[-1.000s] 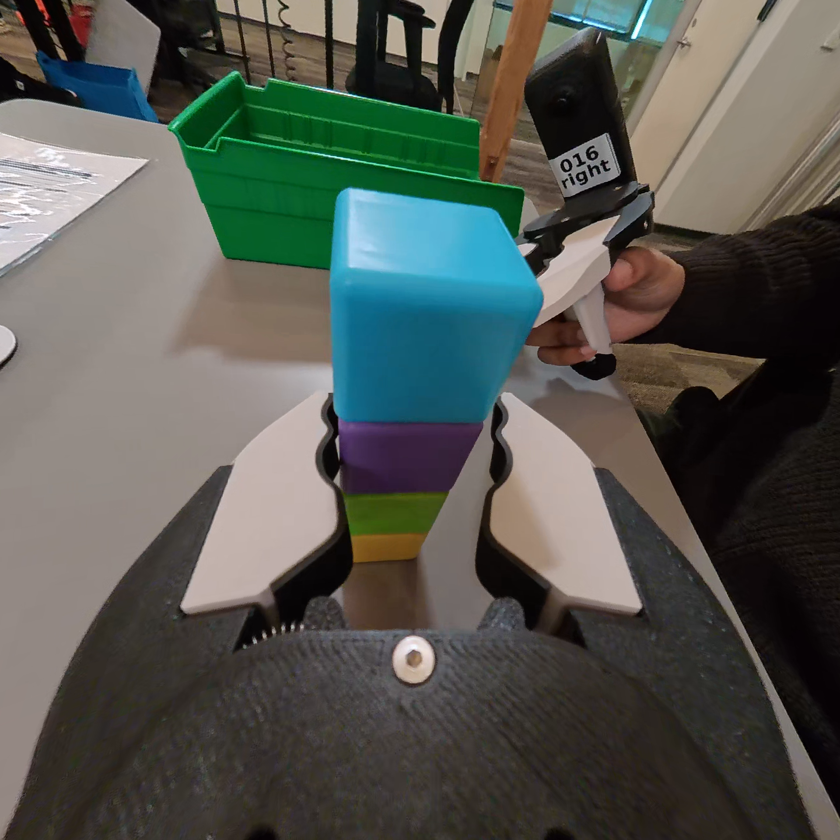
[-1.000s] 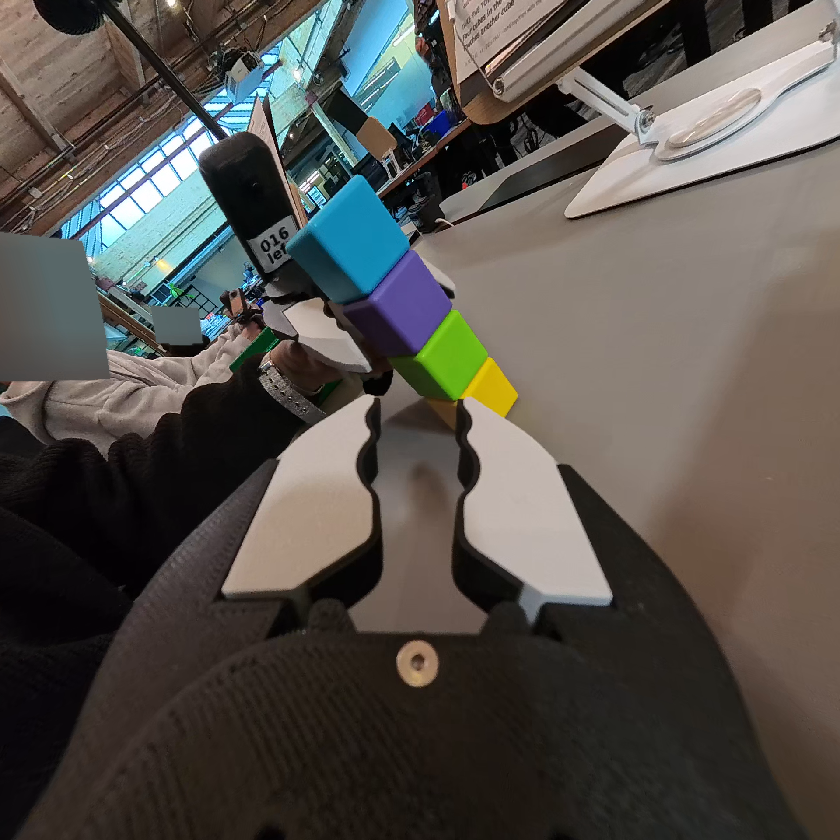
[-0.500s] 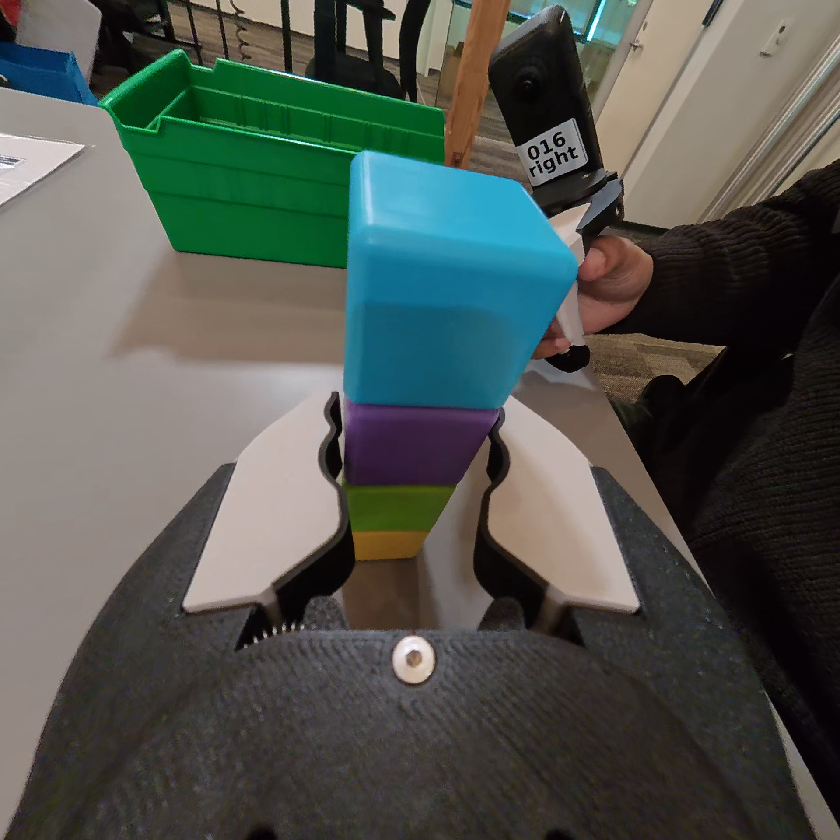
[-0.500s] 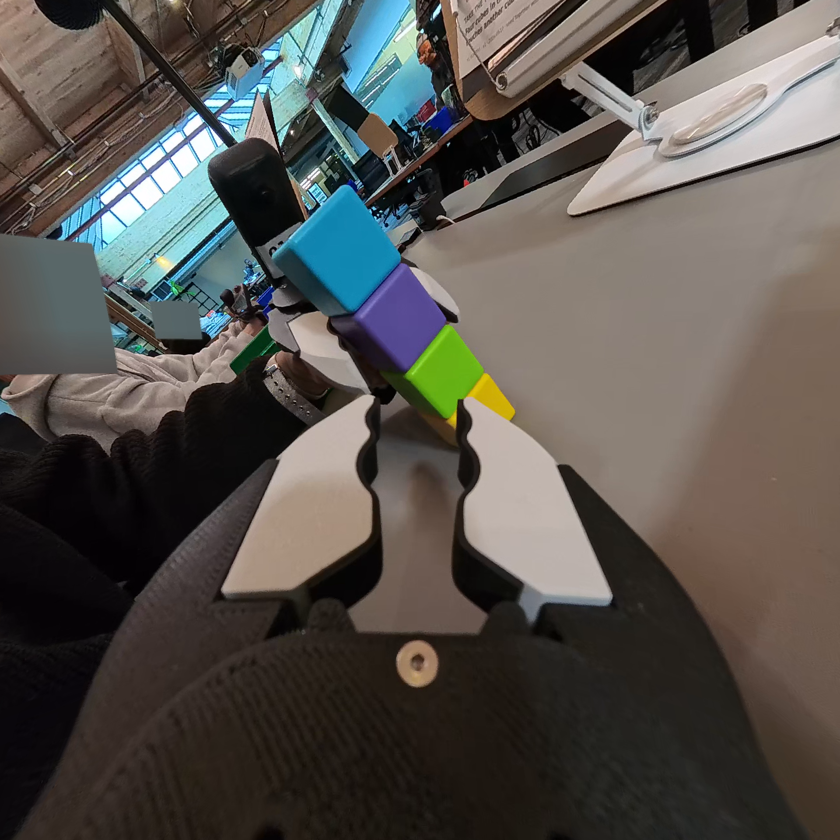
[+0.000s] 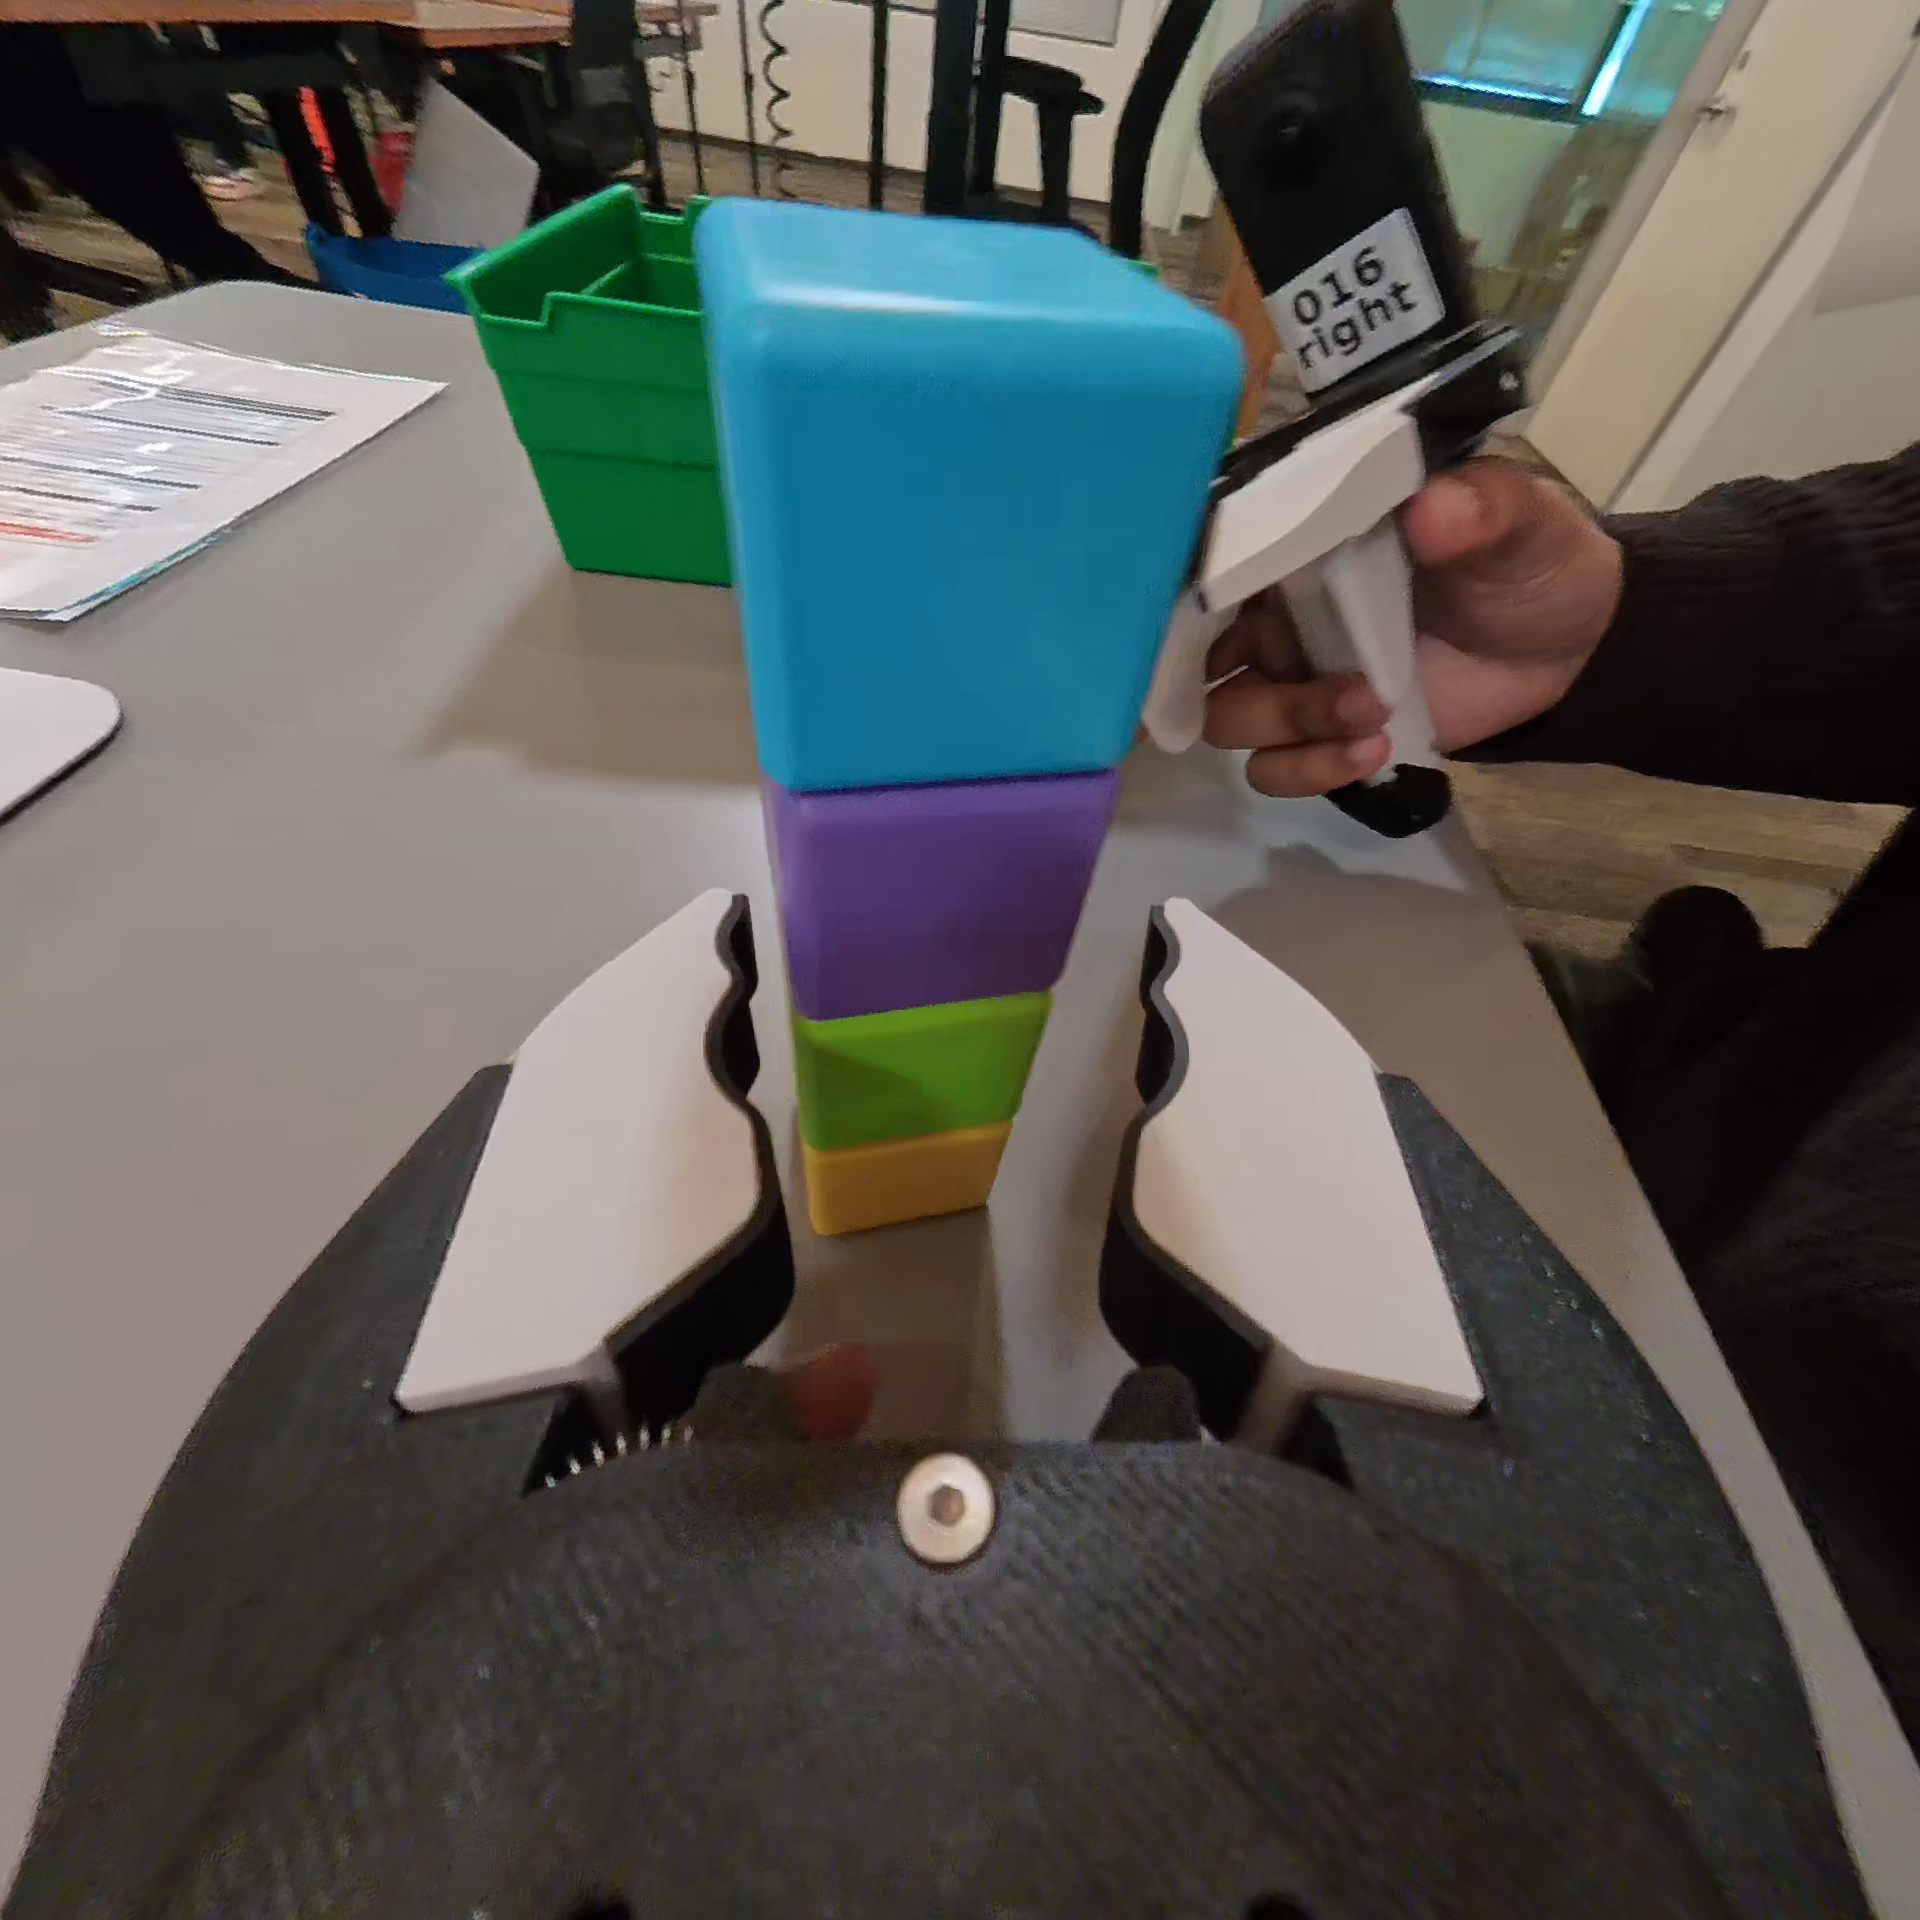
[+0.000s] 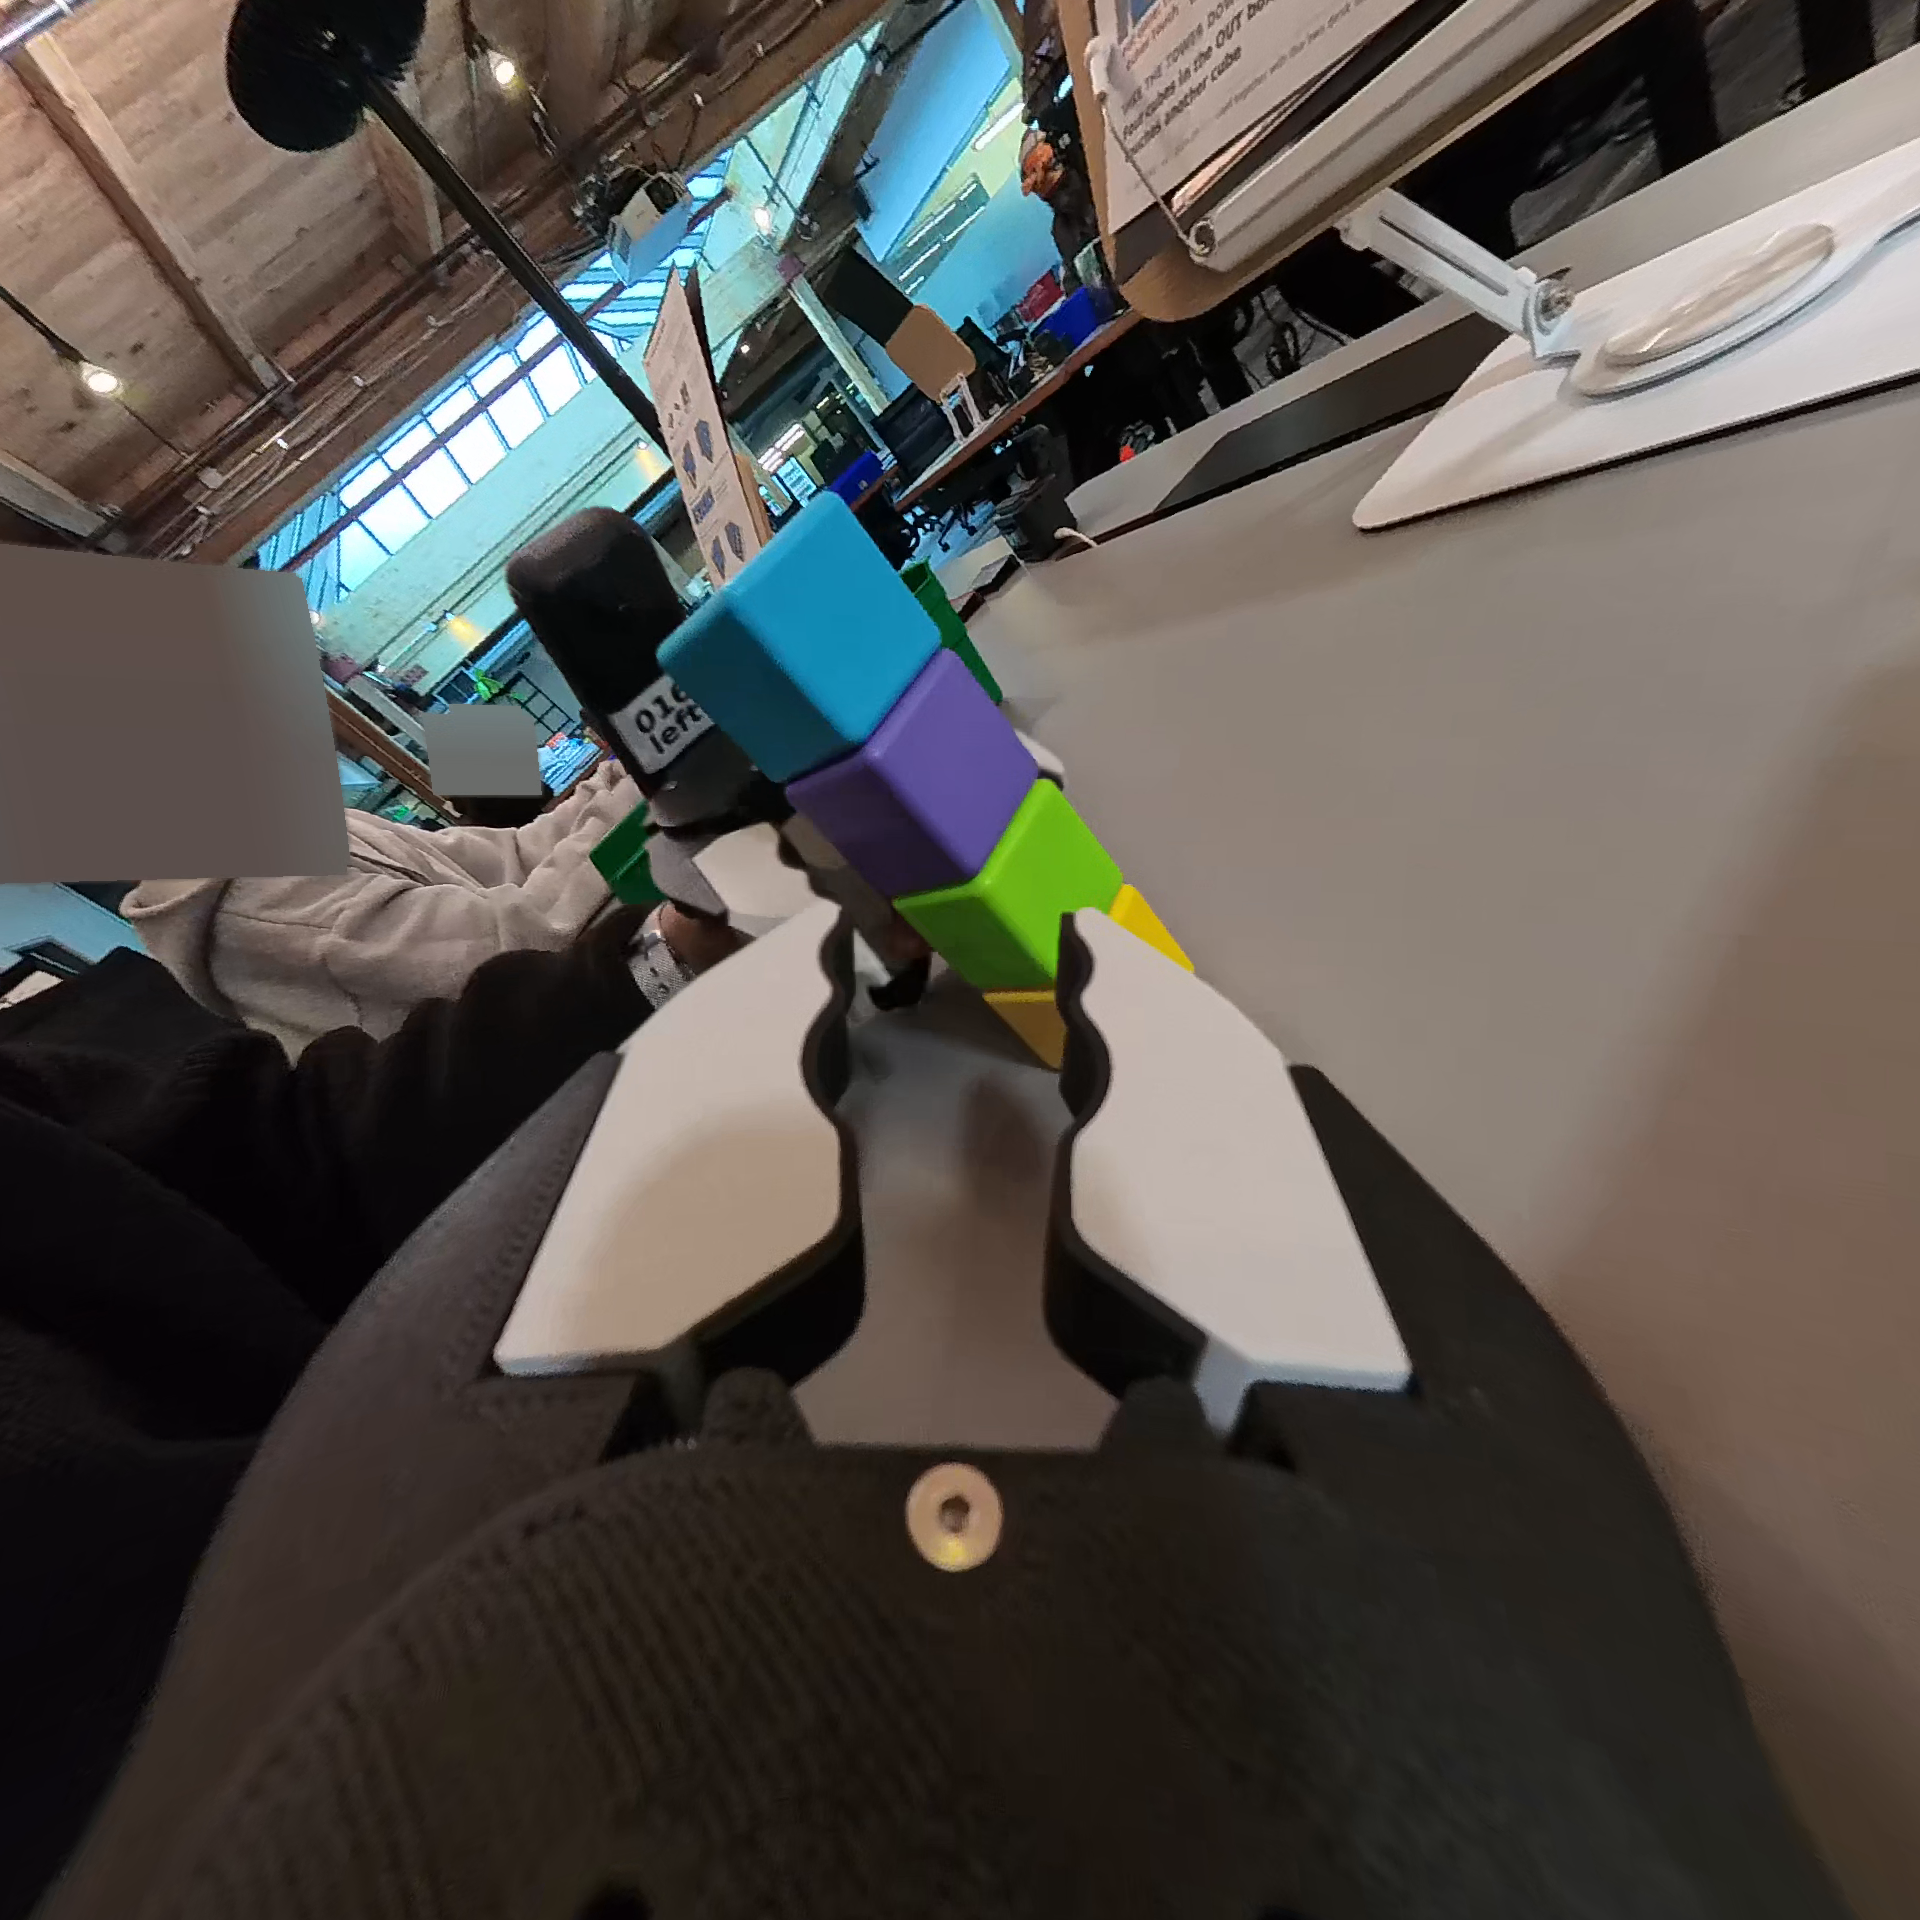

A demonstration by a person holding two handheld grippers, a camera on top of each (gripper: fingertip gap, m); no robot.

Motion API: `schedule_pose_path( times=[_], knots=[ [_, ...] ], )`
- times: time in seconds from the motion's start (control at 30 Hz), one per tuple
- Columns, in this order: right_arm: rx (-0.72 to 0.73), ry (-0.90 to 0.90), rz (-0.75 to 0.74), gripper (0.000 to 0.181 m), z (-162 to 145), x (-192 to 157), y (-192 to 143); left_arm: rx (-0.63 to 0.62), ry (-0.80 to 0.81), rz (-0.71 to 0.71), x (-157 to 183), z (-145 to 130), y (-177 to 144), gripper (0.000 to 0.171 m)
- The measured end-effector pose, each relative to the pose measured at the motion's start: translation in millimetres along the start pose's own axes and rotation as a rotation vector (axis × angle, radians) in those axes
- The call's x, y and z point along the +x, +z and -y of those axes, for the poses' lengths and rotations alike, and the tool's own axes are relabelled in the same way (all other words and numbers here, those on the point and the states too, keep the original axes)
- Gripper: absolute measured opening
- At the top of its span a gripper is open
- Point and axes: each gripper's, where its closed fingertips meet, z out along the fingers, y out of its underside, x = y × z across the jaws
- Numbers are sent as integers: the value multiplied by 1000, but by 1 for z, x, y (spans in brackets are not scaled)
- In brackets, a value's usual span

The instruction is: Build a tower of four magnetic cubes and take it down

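A tower of cubes stands on the grey table [image 5: 312, 883]: blue cube [image 5: 966, 499] on top, then purple cube [image 5: 935, 894], green cube [image 5: 920, 1060], and yellow cube [image 5: 904, 1179] at the bottom. My left gripper [image 5: 948, 935] is open and empty, just short of the tower, with the tower centred between its fingers. My right gripper [image 6: 953, 925] is open and empty, close to the tower's base on the other side. Its right finger [image 6: 1164, 1039] hides part of the yellow cube [image 6: 1029, 1023]. From the left wrist view it [image 5: 1226, 582] shows behind the blue cube, held by a hand.
A green bin [image 5: 592, 416] stands behind the tower, with a blue bin [image 5: 384, 270] beyond it. Printed sheets [image 5: 156, 457] and a white pad [image 5: 42, 727] lie at the left. The table edge [image 5: 1507, 935] runs close on the right. A white stand base [image 6: 1662, 384] sits farther off.
My left gripper has drawn back from around the purple cube, so the whole tower now shows. My right gripper has moved closer to the tower's base.
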Motion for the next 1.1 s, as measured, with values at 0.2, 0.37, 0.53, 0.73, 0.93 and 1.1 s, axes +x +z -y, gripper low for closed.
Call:
schedule_pose_path(
  times=[0.2,0.37,0.53,0.73,0.93,1.1],
  knots=[
    [-37,-14,-10,37,-8,1,6,50,-11,35,-9,5,0,63],
    [-47,-34,-29,37,-9,3,6,47,-9,73,-23,3,-14,63],
    [-48,-35,-25,37,-9,2,5,98,-49,22,-19,12,-20,63],
    [-48,-31,-21,36,-9,1,5,20,3,14,-9,3,-10,63],
    [-46,-31,-24,36,-8,2,5,-39,-25,-14,-4,-1,-10,69],
    [-45,-30,-28,36,-8,3,4,-59,-30,-35,-1,-2,-14,67]
  ],
)
